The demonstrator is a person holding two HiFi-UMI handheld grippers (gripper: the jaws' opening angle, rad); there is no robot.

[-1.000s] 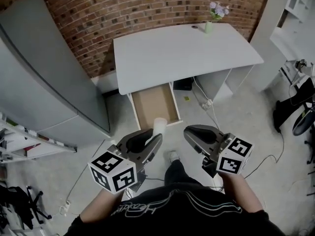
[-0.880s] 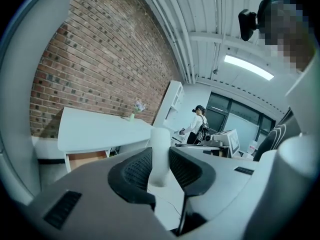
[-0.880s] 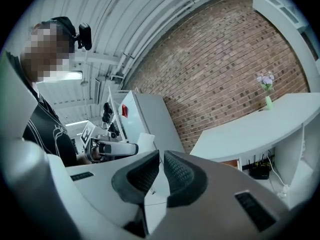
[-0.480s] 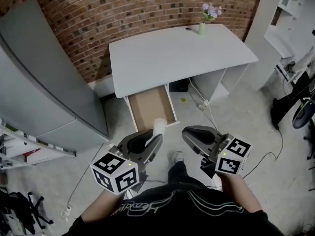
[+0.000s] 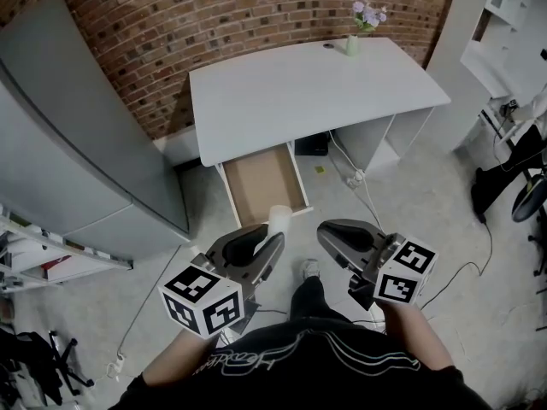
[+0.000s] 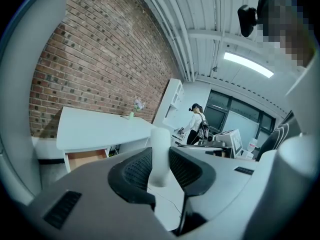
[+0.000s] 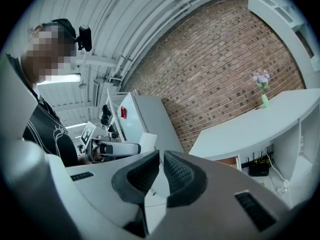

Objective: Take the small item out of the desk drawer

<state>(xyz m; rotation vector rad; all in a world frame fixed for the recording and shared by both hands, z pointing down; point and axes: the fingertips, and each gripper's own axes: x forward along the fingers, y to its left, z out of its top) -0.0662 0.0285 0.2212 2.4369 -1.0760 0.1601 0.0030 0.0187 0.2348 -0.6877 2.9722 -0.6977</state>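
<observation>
My left gripper (image 5: pixel 263 236) is shut on a small white cylinder (image 5: pixel 279 217), which stands up between its dark ribbed pads (image 6: pixel 134 170). In the left gripper view the cylinder (image 6: pixel 160 151) sits upright between the jaws. My right gripper (image 5: pixel 335 231) is level with it on the right, shut with nothing in it; its pads (image 7: pixel 180 173) nearly touch. Both grippers hover in front of the open desk drawer (image 5: pixel 263 182), whose brown wooden bottom looks bare. The drawer hangs under the left part of the white desk (image 5: pixel 316 84).
A green vase with flowers (image 5: pixel 352 41) stands at the desk's far edge. A tall grey cabinet (image 5: pixel 68 143) is at the left, shelving (image 5: pixel 34 259) below it. Cables (image 5: pixel 359 182) lie on the floor by the desk leg. A bicycle (image 5: pixel 526 186) is at the right.
The head view has shifted slightly, so the desk sits a little further left. Both grippers and the white cylinder keep their places.
</observation>
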